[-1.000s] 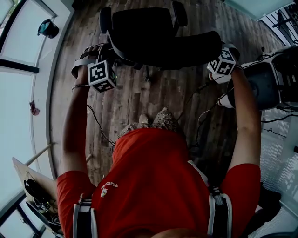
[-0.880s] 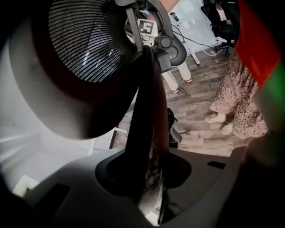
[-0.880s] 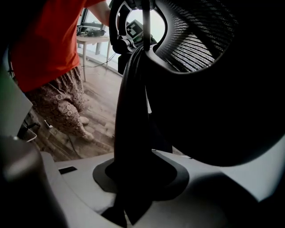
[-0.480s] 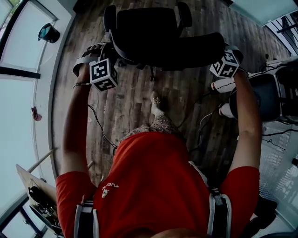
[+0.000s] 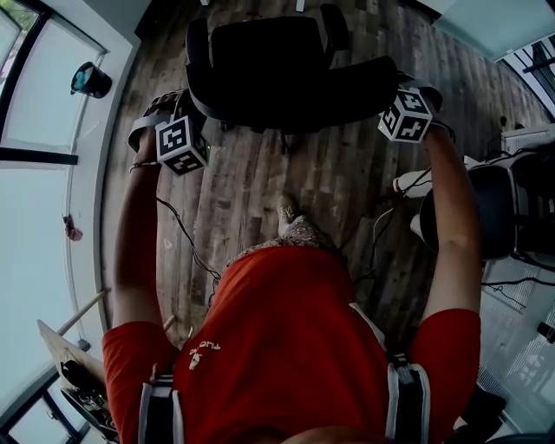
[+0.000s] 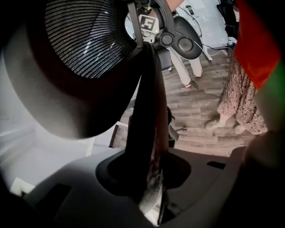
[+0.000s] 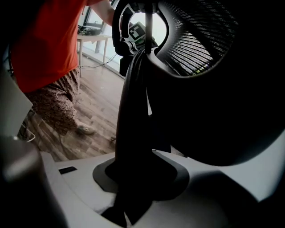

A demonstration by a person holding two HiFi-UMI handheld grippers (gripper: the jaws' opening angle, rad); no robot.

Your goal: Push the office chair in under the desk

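Note:
A black office chair [image 5: 286, 65] stands on the wooden floor ahead of me, its mesh backrest [image 6: 84, 40] nearest me. My left gripper [image 5: 192, 117] clamps the backrest's left edge, and its marker cube [image 5: 183, 144] shows just below. At the backrest's right edge my right gripper [image 5: 395, 94] does the same. In the left gripper view the left gripper [image 6: 147, 116] is shut on the dark rim. The right gripper [image 7: 133, 111] in its own view also grips the rim beside the mesh [image 7: 196, 44]. A pale surface [image 5: 486, 22] lies at the top right.
A second dark chair [image 5: 486, 208] stands at the right, with white feet [image 5: 412, 182] and cables [image 5: 381, 225] beside it. Another cable [image 5: 182, 234] runs over the floor on the left. A window wall [image 5: 43, 173] borders the left. My foot [image 5: 288, 212] is behind the chair.
The chair and both grippers have moved forward, away from me, and I have stepped after them. The dark chair at the right has slid down the picture. Both grips look the same.

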